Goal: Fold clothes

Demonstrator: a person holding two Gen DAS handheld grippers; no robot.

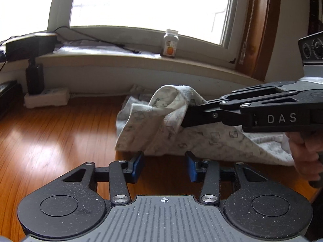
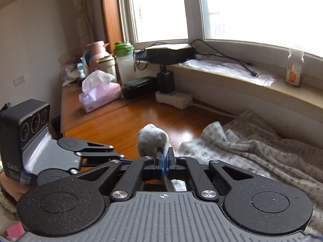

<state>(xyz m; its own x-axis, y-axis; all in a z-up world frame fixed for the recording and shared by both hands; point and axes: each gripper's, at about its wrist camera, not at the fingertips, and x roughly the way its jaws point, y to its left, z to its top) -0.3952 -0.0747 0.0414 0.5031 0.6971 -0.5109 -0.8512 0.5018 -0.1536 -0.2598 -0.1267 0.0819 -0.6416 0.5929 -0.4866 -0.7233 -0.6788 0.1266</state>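
Right tongs (image 2: 164,157) clenched on a lifted fold of patterned cloth (image 1: 201,139) lying near the bench's (image 1: 60,133) window edge; left tongs (image 1: 165,166) released, empty, just beside it.

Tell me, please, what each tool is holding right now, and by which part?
The right tool is shut on a raised fold of the patterned cloth. The left tool is open and holds nothing.

It was a lived-in room at home: a wooden floor (image 1: 60,133) ran under a bay window (image 2: 252,10), its sill holding a small jar (image 2: 295,69), while a tissue box (image 2: 100,95), flasks (image 2: 101,57) and a power strip (image 2: 174,98) crowded one corner.
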